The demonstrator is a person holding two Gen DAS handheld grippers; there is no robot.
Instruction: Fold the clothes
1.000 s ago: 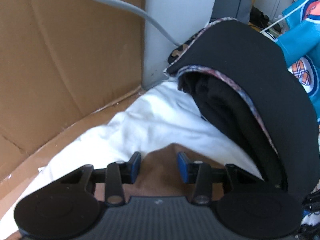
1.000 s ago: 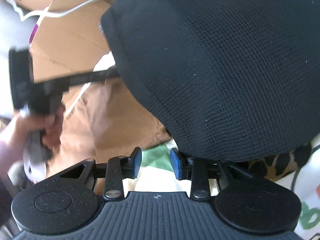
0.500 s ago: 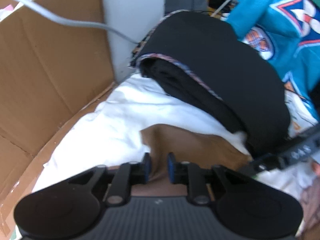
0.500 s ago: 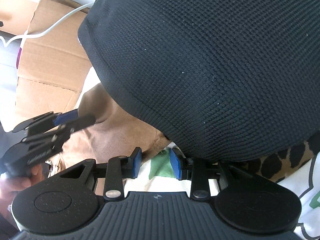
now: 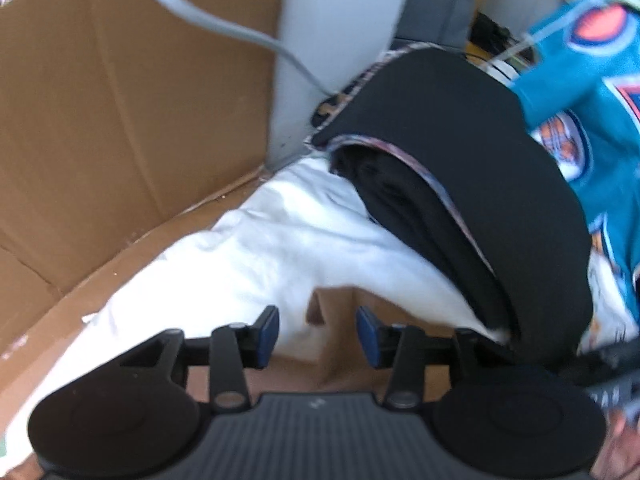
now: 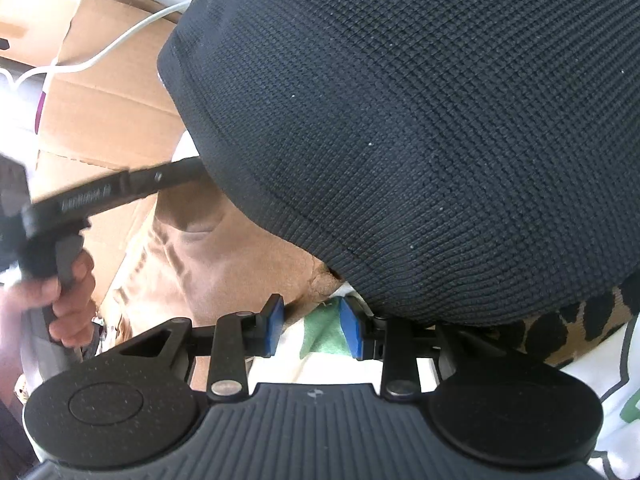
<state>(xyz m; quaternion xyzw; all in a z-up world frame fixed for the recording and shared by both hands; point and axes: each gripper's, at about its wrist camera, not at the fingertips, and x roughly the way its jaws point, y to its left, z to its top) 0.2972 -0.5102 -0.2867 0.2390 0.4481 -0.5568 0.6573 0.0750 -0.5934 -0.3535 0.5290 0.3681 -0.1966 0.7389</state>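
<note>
While my left hand-held gripper (image 5: 317, 334) hangs over the pile, its blue pads (image 5: 267, 335) have just been opening and now stand well apart, pressing on nothing; a fold of tan cloth (image 5: 336, 312) lies below the gap between them. That tan garment is smooth and matte, with soft creases, and it rests on a rumpled white fabric (image 5: 256, 248) spreading toward 9 o'clock. From 12 to 4 o'clock in the left wrist view arches a black knit garment (image 5: 480, 168), folded over itself in a thick rounded hump with a thin patterned trim along its edge. Beyond it at 2 o'clock lies a glossy teal jersey (image 5: 600, 128) with orange and white crests. Creased brown cardboard (image 5: 120, 120) fills 10 o'clock, a grey cable (image 5: 224, 30) trailing across it.

My right hand-held gripper (image 6: 311, 328) holds its pads partly apart, and I cannot tell whether they pinch anything; white cloth with a green print (image 6: 326, 330) shows between them. Above, from 11 to 3 o'clock, the black knit shows a coarse waffle weave. Leopard-print fabric (image 6: 560, 328) peeks out at 4 o'clock. At 9 o'clock my hand (image 6: 60, 304) grips the other tool's handle.
</note>
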